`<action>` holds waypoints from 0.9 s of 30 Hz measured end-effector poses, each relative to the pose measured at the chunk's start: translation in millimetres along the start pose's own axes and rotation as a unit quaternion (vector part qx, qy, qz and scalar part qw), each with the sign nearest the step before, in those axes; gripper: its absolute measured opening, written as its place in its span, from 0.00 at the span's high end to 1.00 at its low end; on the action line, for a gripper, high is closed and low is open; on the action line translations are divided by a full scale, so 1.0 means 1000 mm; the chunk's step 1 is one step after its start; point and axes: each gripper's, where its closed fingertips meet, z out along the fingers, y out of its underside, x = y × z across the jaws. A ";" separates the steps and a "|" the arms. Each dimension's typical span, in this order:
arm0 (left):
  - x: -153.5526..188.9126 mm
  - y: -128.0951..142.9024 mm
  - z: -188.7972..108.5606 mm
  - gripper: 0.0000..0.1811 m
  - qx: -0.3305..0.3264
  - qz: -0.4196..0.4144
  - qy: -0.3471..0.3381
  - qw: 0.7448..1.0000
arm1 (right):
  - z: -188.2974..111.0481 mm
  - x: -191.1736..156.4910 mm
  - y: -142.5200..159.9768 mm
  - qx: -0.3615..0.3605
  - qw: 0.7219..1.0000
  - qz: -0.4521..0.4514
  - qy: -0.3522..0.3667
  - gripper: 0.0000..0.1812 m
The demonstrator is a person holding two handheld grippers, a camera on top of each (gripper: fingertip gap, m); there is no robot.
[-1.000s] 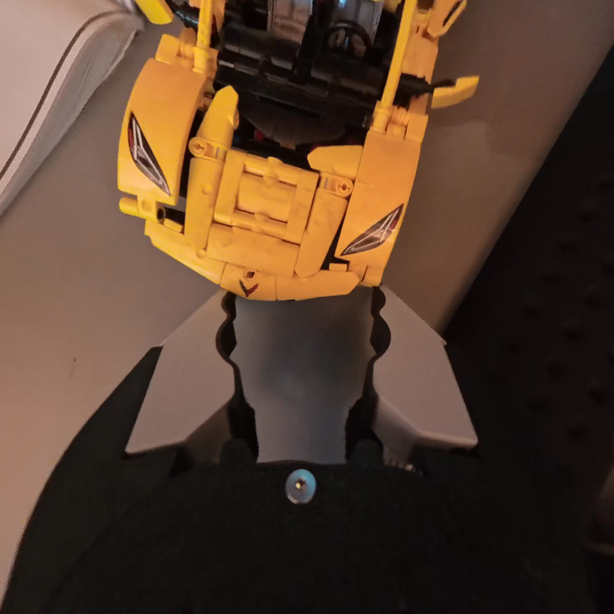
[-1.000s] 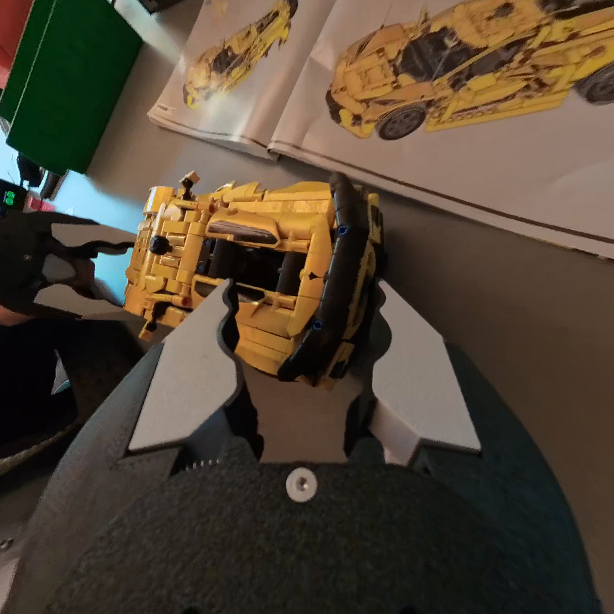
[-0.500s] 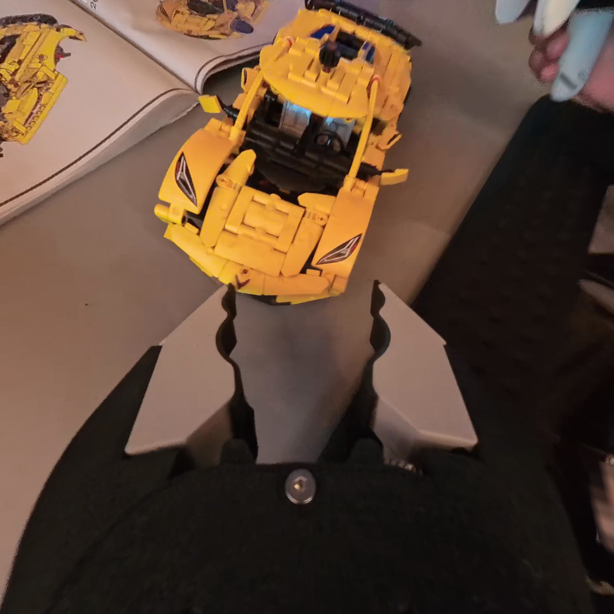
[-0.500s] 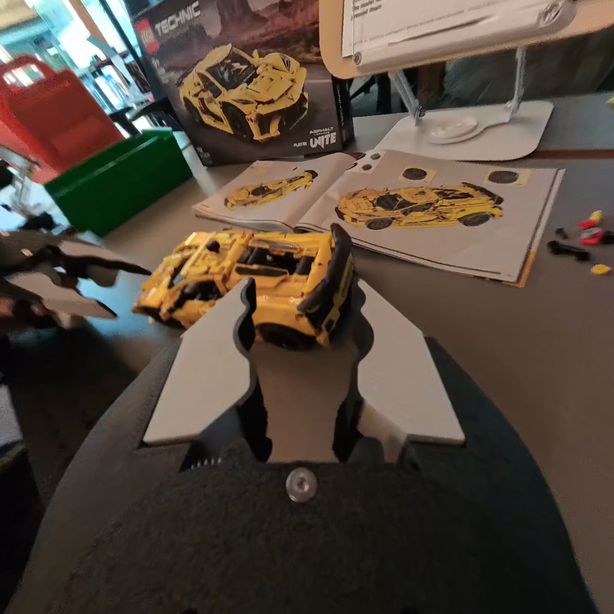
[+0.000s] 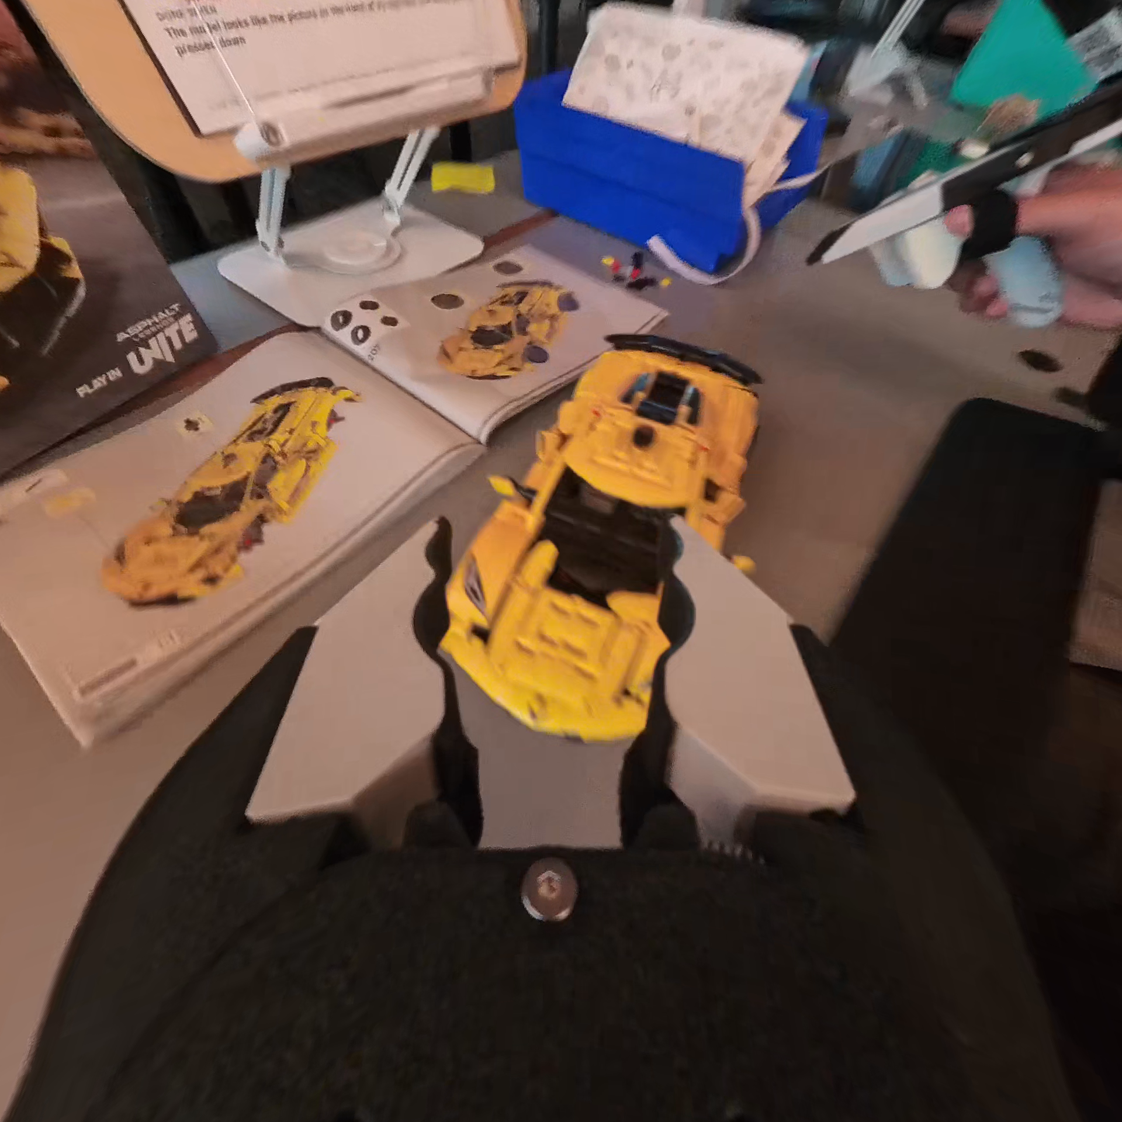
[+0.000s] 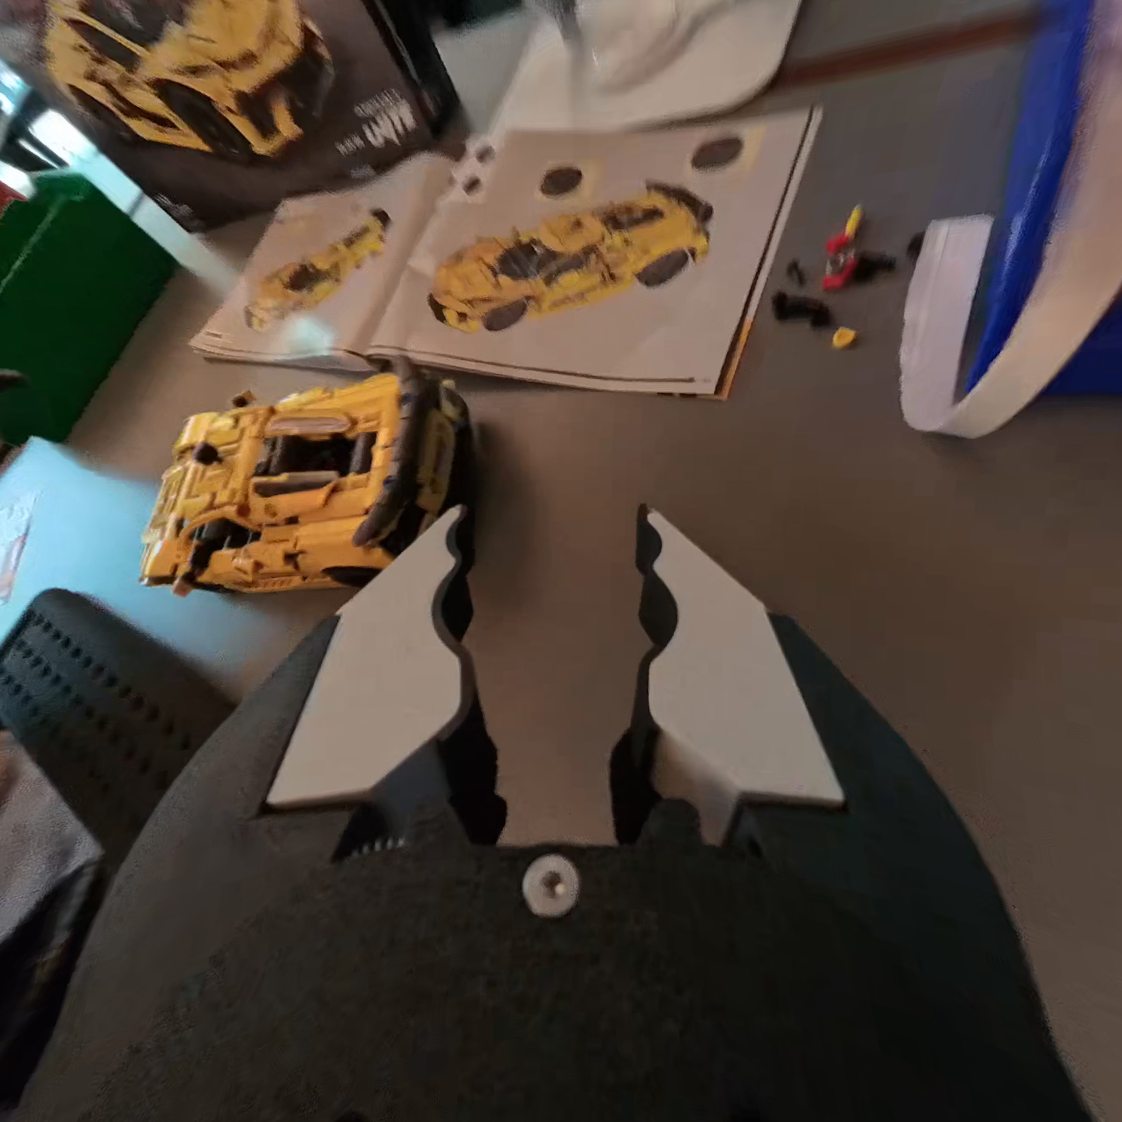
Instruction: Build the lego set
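The yellow lego car [image 5: 607,534] stands on the grey table [image 5: 850,376], nose toward my left gripper. My left gripper [image 5: 555,546] is open; the car's nose shows between its fingers, and I see no clamping. In the right wrist view the car [image 6: 303,486] sits left of my right gripper [image 6: 549,522], which is open and empty over bare table [image 6: 789,546], its left fingertip [image 6: 449,528] close to the car's black rear wing. The right gripper also shows far right in the left wrist view [image 5: 911,224], held by a hand.
An open instruction booklet [image 6: 546,273] lies behind the car, with the set's box [image 6: 212,79] and a white stand [image 5: 346,255] farther back. Loose small pieces [image 6: 838,267] lie beside a blue bin [image 6: 1062,182]. A green bin [image 6: 61,291] is at left. A black chair [image 5: 971,577] is at the table edge. Some 35 cm of space lies between my two pairs of fingers.
Both grippers have pulled back from the car and both views are blurred by motion. The right gripper no longer straddles the car's rear; the car now lies to its left. The left view has tilted up.
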 end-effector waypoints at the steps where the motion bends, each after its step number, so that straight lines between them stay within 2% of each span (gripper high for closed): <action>1: -0.011 -0.008 0.022 0.64 -0.033 -0.003 0.006 0.999 | 0.012 0.004 -0.005 -0.025 1.000 0.016 -0.006 0.71; 3: -0.034 -0.017 0.073 0.71 -0.105 -0.009 0.022 0.994 | 0.038 0.014 -0.016 -0.067 0.997 0.031 0.003 0.68; 6: -0.062 -0.005 0.147 0.71 -0.206 -0.025 0.050 0.977 | 0.074 0.027 -0.024 -0.141 0.989 0.044 0.018 0.67; 8: -0.067 0.011 0.179 0.71 -0.259 -0.041 0.083 0.961 | 0.093 0.035 -0.023 -0.186 0.980 0.067 0.015 0.66; 10: -0.070 0.018 0.198 0.71 -0.272 -0.039 0.095 0.957 | 0.104 0.042 -0.016 -0.227 0.970 0.090 -0.001 0.63; 14: -0.072 0.022 0.209 0.71 -0.263 -0.019 0.107 0.959 | 0.111 0.051 -0.013 -0.228 0.968 0.103 -0.017 0.71; 21: -0.074 0.024 0.210 0.74 -0.250 0.015 0.110 0.962 | 0.110 0.053 -0.024 -0.212 0.968 0.125 -0.042 0.69; 27: -0.071 0.026 0.214 0.74 -0.241 0.023 0.118 0.963 | 0.120 0.045 -0.024 -0.230 0.962 0.136 -0.057 0.69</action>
